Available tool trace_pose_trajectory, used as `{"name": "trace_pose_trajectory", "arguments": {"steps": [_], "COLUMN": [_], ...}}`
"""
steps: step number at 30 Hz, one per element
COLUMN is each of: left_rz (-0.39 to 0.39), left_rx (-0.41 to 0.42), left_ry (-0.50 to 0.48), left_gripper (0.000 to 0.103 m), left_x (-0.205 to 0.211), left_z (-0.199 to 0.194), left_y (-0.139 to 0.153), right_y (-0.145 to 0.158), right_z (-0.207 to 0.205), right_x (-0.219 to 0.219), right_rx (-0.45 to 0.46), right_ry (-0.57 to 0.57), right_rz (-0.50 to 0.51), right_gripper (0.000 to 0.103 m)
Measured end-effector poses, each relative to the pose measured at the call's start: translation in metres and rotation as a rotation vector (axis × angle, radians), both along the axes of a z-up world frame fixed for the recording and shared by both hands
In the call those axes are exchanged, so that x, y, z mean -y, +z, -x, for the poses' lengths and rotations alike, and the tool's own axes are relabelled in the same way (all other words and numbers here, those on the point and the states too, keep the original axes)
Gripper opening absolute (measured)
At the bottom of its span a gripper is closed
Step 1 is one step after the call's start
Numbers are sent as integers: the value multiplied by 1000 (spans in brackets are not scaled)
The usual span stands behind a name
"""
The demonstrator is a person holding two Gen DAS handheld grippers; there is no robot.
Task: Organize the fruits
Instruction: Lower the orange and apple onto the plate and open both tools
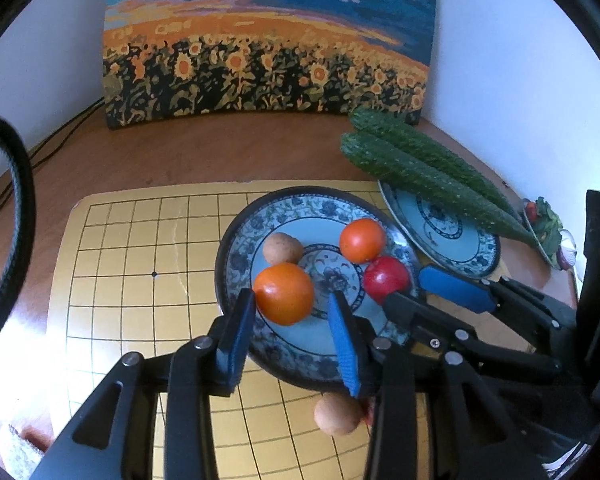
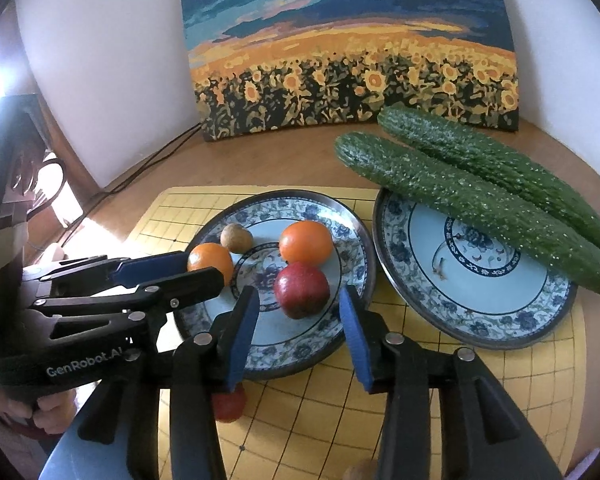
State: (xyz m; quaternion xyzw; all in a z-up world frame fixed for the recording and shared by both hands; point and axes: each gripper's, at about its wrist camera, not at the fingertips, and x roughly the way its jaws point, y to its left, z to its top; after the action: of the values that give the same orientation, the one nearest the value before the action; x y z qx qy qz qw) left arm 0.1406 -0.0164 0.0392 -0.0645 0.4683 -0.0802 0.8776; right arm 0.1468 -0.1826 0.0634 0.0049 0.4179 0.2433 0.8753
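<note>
Hovering wide left gripper [image 1: 292,320] around orange [image 1: 284,293], right gripper [image 2: 298,330] wide, fruit [image 2: 229,402] half hidden below.

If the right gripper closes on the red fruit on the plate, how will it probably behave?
The red fruit looks round and smooth, so it may roll or slip sideways between the open right gripper pads. It seems firm, probably not floppy. The plate is shallow, so its rim may stop it only weakly.

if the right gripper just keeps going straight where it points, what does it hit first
Most likely the red fruit on the left plate; it sits just ahead of the open right gripper, roughly centered between its fingers. Depth is uncertain.
</note>
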Motion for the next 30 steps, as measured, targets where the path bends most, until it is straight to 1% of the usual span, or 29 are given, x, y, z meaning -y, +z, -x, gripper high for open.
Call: {"name": "trace_pose_trajectory", "arguments": {"steps": [5, 15, 21, 30], "left_rz": [-1, -21, -10, 4], "left_rx": [12, 34, 52, 52], "left_ry": [-3, -6, 0, 4], "left_gripper": [41, 42, 43, 43], "left_x": [-1, 3, 2, 0], "left_z": [11, 39, 59, 85], "left_y": [10, 28, 36, 41], "right_y": [9, 23, 31, 36], "right_z": [9, 36, 60, 86], "right_x": [3, 5, 9, 18], "right_rx": [6, 30, 49, 55], "right_ry": [-6, 13, 2, -25], "right_rz": [-13, -19, -30, -69], "right_gripper": [49, 49, 49, 49]}}
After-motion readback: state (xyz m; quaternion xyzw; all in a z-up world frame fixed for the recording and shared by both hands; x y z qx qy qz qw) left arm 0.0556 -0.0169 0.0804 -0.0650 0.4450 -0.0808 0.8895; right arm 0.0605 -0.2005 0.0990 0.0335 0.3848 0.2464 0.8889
